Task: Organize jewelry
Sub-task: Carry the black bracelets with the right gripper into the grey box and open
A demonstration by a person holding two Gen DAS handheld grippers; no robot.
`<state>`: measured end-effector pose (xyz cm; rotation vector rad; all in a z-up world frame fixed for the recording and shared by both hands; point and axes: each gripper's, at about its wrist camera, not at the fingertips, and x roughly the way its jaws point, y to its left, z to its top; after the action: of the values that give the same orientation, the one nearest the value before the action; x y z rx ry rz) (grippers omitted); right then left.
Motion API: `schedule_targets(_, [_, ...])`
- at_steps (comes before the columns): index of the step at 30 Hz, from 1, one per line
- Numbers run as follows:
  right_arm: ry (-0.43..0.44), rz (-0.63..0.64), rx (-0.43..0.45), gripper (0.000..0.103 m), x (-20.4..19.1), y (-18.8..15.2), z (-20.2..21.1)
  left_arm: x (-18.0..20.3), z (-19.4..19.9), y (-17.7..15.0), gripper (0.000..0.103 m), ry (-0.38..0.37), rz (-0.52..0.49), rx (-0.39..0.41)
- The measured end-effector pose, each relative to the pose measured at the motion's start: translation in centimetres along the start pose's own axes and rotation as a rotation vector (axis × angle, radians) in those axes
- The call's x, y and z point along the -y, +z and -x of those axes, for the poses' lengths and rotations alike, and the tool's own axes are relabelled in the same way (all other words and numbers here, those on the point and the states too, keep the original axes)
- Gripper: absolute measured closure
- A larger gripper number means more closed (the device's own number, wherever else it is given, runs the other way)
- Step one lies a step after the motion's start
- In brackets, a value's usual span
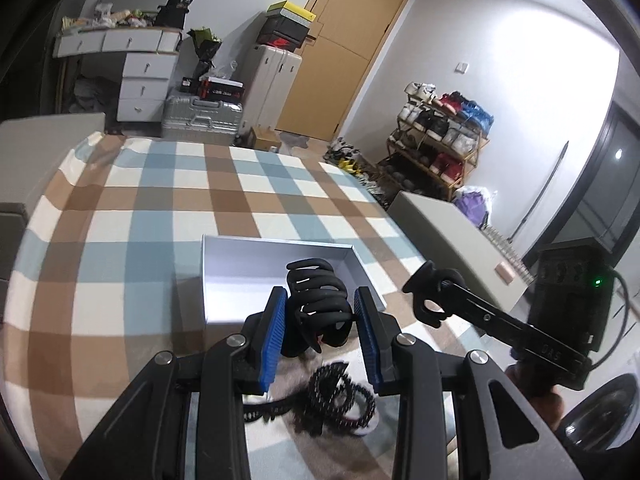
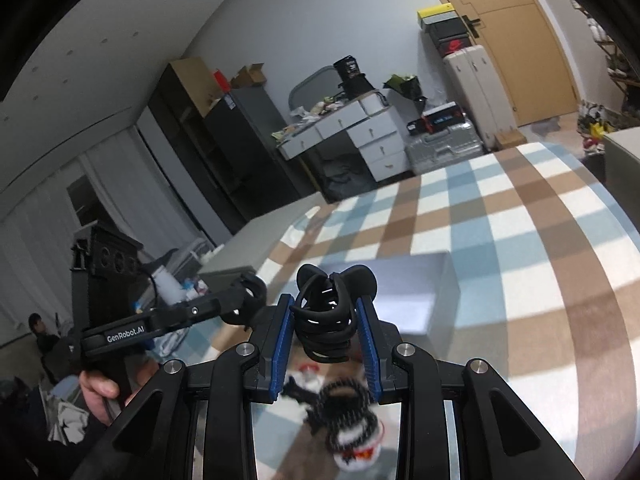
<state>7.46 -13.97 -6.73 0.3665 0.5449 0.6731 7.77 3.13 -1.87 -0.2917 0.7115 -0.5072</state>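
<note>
In the left wrist view my left gripper (image 1: 320, 298) is shut on a black claw hair clip (image 1: 316, 300), held above the near edge of an open grey box (image 1: 240, 272). My right gripper (image 1: 430, 296) shows at the right with a second black clip in its tips. In the right wrist view my right gripper (image 2: 326, 304) is shut on that black claw clip (image 2: 328, 312), in front of the grey box (image 2: 424, 280). The left gripper (image 2: 244, 300) reaches in from the left. Under both grippers a tangle of black beaded bands (image 1: 340, 396) (image 2: 348, 404) lies on the cloth.
A blue, brown and white checked cloth (image 1: 160, 220) covers the table. Beyond it stand a white dresser (image 1: 140, 76), suitcases (image 1: 200, 116), a wooden door (image 1: 352, 40) and a shoe rack (image 1: 440, 140). A grey block (image 1: 452, 240) sits right of the table. A hand (image 2: 96, 388) holds the left gripper's handle.
</note>
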Motion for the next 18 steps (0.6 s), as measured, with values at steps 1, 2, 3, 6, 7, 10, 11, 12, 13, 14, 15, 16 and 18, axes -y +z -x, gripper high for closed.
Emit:
schedule_targets(1, [0.005, -0.003, -0.001, 0.073, 0.1, 0.4, -0.3, -0.3, -0.1, 0.3, 0.075, -0.011, 0.010, -0.002])
schedule_targets(2, [0.012, -0.006, -0.002, 0.073, 0.4, 0.9, -0.9, -0.6, -0.3, 0.5, 0.075, -0.015, 0.019, -0.003])
schedule_targets(3, [0.014, -0.005, -0.002, 0.073, 0.5, 1.2, -1.2, -0.9, -0.8, 0.9, 0.075, -0.005, 0.021, -0.005])
schedule_targets(6, [0.010, -0.001, -0.019, 0.073, 1.0, 2.2, -2.6, -1.6, -1.9, 1.6, 0.075, 0.013, 0.027, -0.008])
schedule_targets(7, [0.014, -0.003, -0.026, 0.073, 1.2, 2.5, -3.1, -1.8, -2.4, 1.7, 0.075, 0.006, 0.031, -0.014])
schedule_targets(10, [0.018, 0.002, -0.056, 0.073, 1.8, 3.2, -4.8, -2.0, -3.3, 1.8, 0.075, 0.023, 0.022, -0.030])
schedule_targets(11, [0.015, 0.007, -0.066, 0.073, 2.0, 3.3, -5.4, -2.2, -3.8, 1.9, 0.075, 0.029, 0.018, -0.040])
schedule_targets(12, [0.013, 0.010, -0.075, 0.073, 2.1, 3.4, -5.8, -2.3, -4.3, 1.9, 0.075, 0.032, 0.016, -0.052])
schedule_targets(13, [0.013, 0.012, -0.089, 0.073, 2.3, 3.4, -6.4, -2.3, -4.5, 1.9, 0.075, 0.033, 0.014, -0.063])
schedule_targets(14, [0.014, 0.014, -0.102, 0.073, 2.3, 3.4, -6.7, -2.3, -4.8, 2.0, 0.075, 0.036, 0.009, -0.076])
schedule_targets(15, [0.009, 0.020, -0.116, 0.073, 2.4, 3.4, -7.3, -2.3, -5.3, 1.9, 0.075, 0.045, -0.001, -0.091])
schedule_targets(16, [0.002, 0.026, -0.128, 0.073, 2.5, 3.3, -7.7, -2.2, -5.6, 1.9, 0.075, 0.055, -0.012, -0.107])
schedule_targets(18, [-0.019, 0.049, -0.164, 0.073, 2.6, 3.1, -8.7, -2.1, -6.2, 1.8, 0.075, 0.063, -0.028, -0.135])
